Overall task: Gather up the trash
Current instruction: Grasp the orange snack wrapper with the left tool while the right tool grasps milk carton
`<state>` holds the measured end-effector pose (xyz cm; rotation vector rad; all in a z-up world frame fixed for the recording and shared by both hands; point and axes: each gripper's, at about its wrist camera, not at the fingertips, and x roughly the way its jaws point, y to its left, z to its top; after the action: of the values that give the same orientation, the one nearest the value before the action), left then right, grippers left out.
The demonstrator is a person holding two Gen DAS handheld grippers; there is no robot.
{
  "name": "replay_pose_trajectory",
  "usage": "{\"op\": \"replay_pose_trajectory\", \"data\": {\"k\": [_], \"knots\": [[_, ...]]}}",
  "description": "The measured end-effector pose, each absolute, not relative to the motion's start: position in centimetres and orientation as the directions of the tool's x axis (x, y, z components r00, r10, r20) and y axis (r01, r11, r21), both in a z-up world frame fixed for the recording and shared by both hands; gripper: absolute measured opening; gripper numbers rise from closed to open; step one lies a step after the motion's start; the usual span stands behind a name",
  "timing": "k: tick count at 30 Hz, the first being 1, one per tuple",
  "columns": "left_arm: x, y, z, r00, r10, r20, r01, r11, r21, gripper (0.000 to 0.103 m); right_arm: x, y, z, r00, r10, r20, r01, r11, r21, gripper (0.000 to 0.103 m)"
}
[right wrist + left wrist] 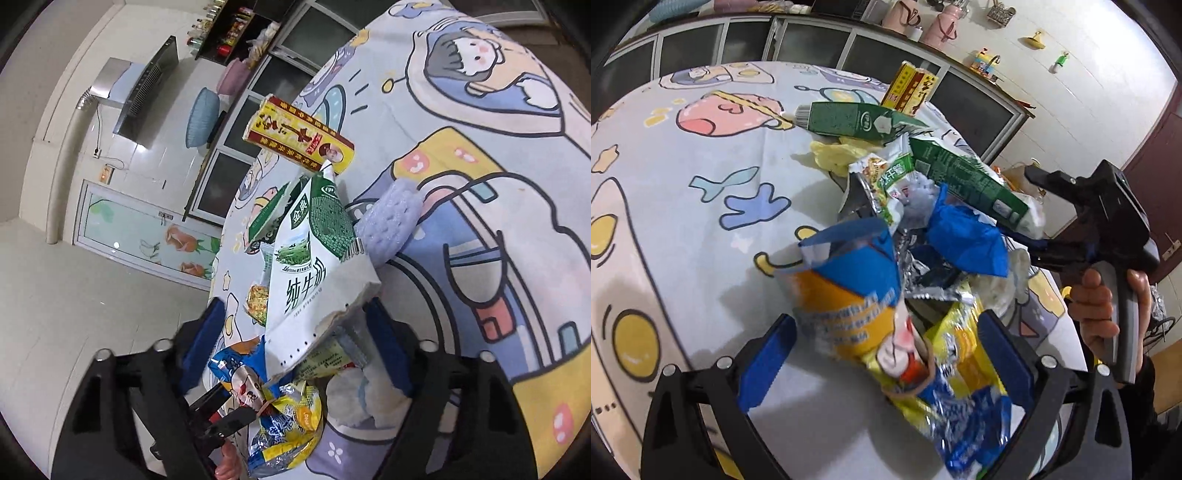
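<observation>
A heap of trash lies on the cartoon tablecloth (683, 192): a yellow-and-blue snack bag (857, 306), green milk cartons (857, 122), a blue wrapper (964, 236), foil wrappers and tissue. My left gripper (886, 354) is open, its blue fingers either side of the snack bag. My right gripper (299, 336) is open around the end of a green-and-white milk carton (314, 266); it also shows in the left wrist view (1045, 251) at the heap's right side. A red-and-yellow box (299, 140) stands beyond the heap.
A purple cloth (391, 221) lies by the milk carton. White tissue (362, 395) sits near my right fingers. Glass-fronted cabinets (812, 40) run behind the table. The table edge (221, 258) drops to a tiled floor on the left.
</observation>
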<state>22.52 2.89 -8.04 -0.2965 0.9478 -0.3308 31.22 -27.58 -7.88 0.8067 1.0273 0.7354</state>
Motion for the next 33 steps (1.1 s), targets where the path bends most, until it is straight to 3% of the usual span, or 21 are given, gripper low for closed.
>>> {"op": "replay_pose_trajectory", "data": {"k": [1, 3, 4, 5, 17, 33], "knots": [[22.8, 2.8, -8.2, 0.537, -0.407, -0.739, 0.142, 0.907, -0.397, 0.092, 31.4, -27.4, -8.0, 0.336, 0.832, -0.442, -0.145, 0.509, 0.848, 0.067], [23.3, 2.6, -8.5, 0.538, -0.397, -0.744, 0.127, 0.910, -0.394, 0.072, 31.7, -26.9, -8.3, 0.325, 0.822, -0.467, -0.149, 0.533, 0.833, 0.044], [23.5, 2.6, -8.6, 0.538, -0.393, -0.746, 0.126, 0.912, -0.390, 0.052, 31.7, -26.8, -8.3, 0.329, 0.822, -0.465, -0.151, 0.532, 0.833, 0.040], [23.7, 2.6, -8.8, 0.530, -0.409, -0.742, 0.132, 0.905, -0.405, 0.046, 31.7, -26.8, -8.3, 0.330, 0.827, -0.456, -0.155, 0.524, 0.837, 0.038], [20.5, 5.2, -5.5, 0.598, -0.465, -0.652, 0.165, 0.868, -0.468, 0.043, 28.8, -29.1, -3.7, 0.411, 0.812, -0.414, -0.266, 0.541, 0.798, 0.035], [15.0, 6.6, -0.4, 0.676, -0.462, -0.575, 0.223, 0.871, -0.437, 0.043, 21.7, -32.9, 0.2, 0.467, 0.795, -0.386, -0.327, 0.561, 0.760, 0.035]]}}
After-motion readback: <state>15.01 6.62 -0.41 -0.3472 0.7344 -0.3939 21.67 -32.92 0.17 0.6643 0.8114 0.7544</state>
